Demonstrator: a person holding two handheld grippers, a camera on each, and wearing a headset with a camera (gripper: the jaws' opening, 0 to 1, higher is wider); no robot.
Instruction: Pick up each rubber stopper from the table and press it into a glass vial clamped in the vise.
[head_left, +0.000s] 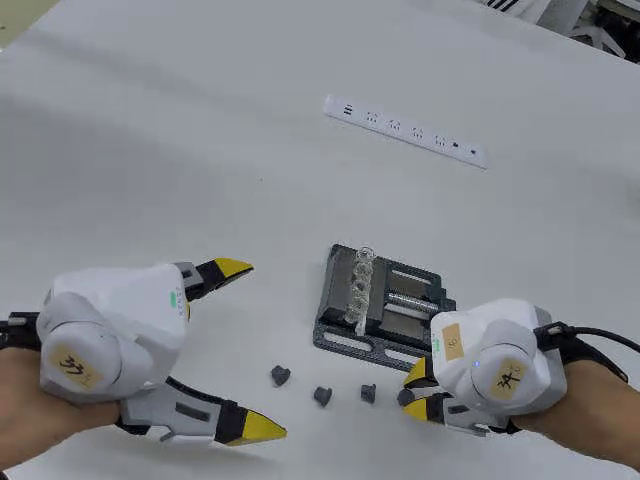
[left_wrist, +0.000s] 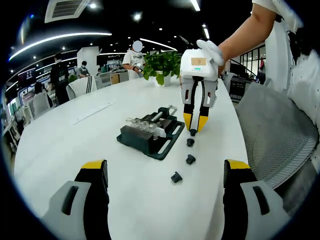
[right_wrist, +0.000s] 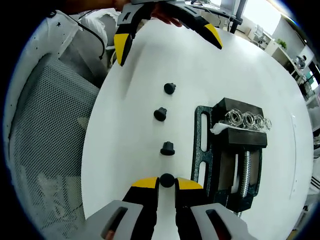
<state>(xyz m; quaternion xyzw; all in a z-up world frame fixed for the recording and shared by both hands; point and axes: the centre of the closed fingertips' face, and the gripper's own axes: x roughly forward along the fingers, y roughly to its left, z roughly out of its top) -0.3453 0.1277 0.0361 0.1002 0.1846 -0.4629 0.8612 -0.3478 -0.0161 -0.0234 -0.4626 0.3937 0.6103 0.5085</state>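
Several black rubber stoppers lie in a row on the white table (head_left: 160, 150) in front of a dark vise (head_left: 385, 310). The vise clamps a row of clear glass vials (head_left: 362, 278), also seen as vials (right_wrist: 247, 119) and vials (left_wrist: 142, 122). My right gripper (head_left: 413, 392) is down at the table, its jaws shut on the rightmost stopper (right_wrist: 166, 180), the same stopper (left_wrist: 192, 132). Three stoppers lie loose: one (head_left: 368, 393), one (head_left: 322, 396) and one (head_left: 280, 375). My left gripper (head_left: 248, 348) is wide open above the table, left of the row, holding nothing.
A white power strip (head_left: 405, 130) lies on the table beyond the vise. A grey mesh chair (right_wrist: 45, 150) stands at the table's near edge. In the left gripper view a potted plant (left_wrist: 162, 67) and several people are at the far end of the table.
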